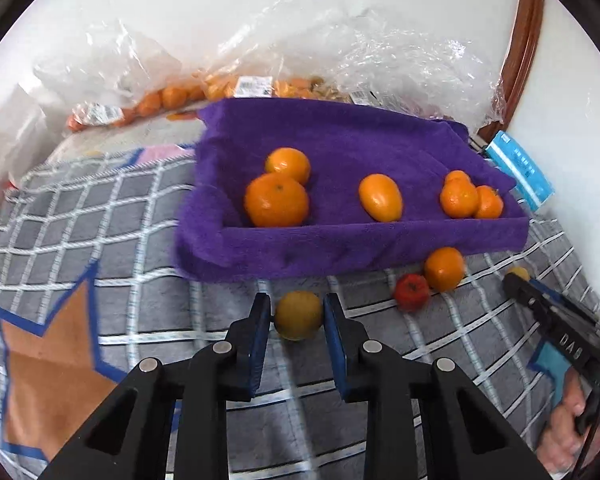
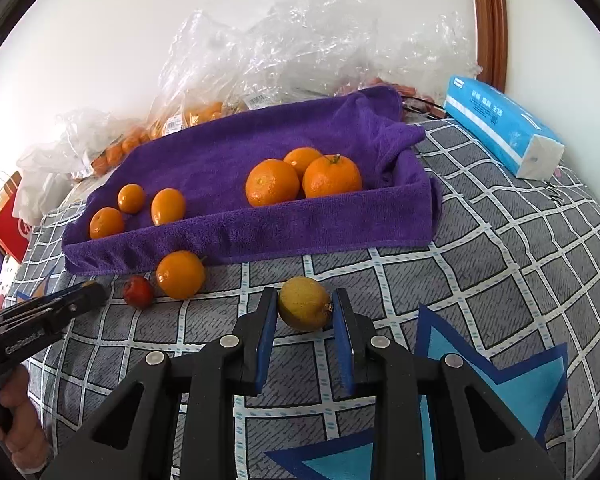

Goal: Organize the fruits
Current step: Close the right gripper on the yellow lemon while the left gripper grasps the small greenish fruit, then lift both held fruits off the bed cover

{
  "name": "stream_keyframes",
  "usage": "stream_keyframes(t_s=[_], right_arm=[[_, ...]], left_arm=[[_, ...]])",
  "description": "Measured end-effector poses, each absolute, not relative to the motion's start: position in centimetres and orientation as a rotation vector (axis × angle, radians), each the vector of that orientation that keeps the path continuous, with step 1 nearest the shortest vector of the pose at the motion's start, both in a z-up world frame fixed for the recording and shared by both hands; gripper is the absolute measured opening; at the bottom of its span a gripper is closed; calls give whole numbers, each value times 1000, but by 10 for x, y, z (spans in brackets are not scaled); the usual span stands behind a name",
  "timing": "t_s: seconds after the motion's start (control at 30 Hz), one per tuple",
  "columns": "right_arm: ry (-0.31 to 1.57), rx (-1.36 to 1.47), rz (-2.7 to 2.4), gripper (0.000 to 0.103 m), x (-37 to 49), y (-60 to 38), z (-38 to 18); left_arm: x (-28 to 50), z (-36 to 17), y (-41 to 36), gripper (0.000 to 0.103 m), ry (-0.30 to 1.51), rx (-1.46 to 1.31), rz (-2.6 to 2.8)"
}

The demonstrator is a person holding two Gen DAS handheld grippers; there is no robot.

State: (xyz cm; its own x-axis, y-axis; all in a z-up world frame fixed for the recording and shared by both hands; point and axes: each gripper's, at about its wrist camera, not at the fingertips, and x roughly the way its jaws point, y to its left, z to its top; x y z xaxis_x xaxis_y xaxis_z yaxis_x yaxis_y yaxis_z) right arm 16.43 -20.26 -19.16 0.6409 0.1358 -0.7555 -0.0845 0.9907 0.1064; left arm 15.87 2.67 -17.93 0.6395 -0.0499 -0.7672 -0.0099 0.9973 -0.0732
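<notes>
A purple towel-lined tray (image 1: 372, 240) (image 2: 260, 232) holds several oranges. Each wrist view shows a yellowish fruit between the blue pads. My left gripper (image 1: 297, 312) brackets one yellow fruit (image 1: 299, 315) on the checked blanket, pads at its sides. My right gripper (image 2: 305, 310) brackets another yellow fruit (image 2: 305, 309), pads touching or nearly touching. Whether either fruit is squeezed is unclear. A loose orange (image 1: 444, 269) (image 2: 181, 274) and a small red fruit (image 1: 411, 291) (image 2: 138, 291) lie in front of the tray.
Clear plastic bags with more oranges (image 1: 172, 100) (image 2: 196, 116) lie behind the tray against the wall. A blue tissue pack (image 2: 504, 132) (image 1: 520, 168) sits at the right. A red box (image 2: 8, 220) is at the far left.
</notes>
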Motion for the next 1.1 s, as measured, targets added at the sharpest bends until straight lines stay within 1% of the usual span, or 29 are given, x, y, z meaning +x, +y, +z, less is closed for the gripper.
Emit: stream_keyframes(t_s=[0.17,0.33,0.6,0.8,1.1], right_arm=[[897,26,120,28,169,-196,-195],[923,35,115,28,172,-198,-199],[929,-33,79,29,173,-188,-201],[927,-29,80,29,172,-190,-201],[898,5,105,29,169,-194,-197]], left_arm=[[158,-192,39,26,884,-39,41],[160,-191,37,26,883,-26,33],[160,-192,46,26,875,-104,-3],[156,-191,55,25,842,-196,-61],[152,-187,48,25,800,-194,-101]])
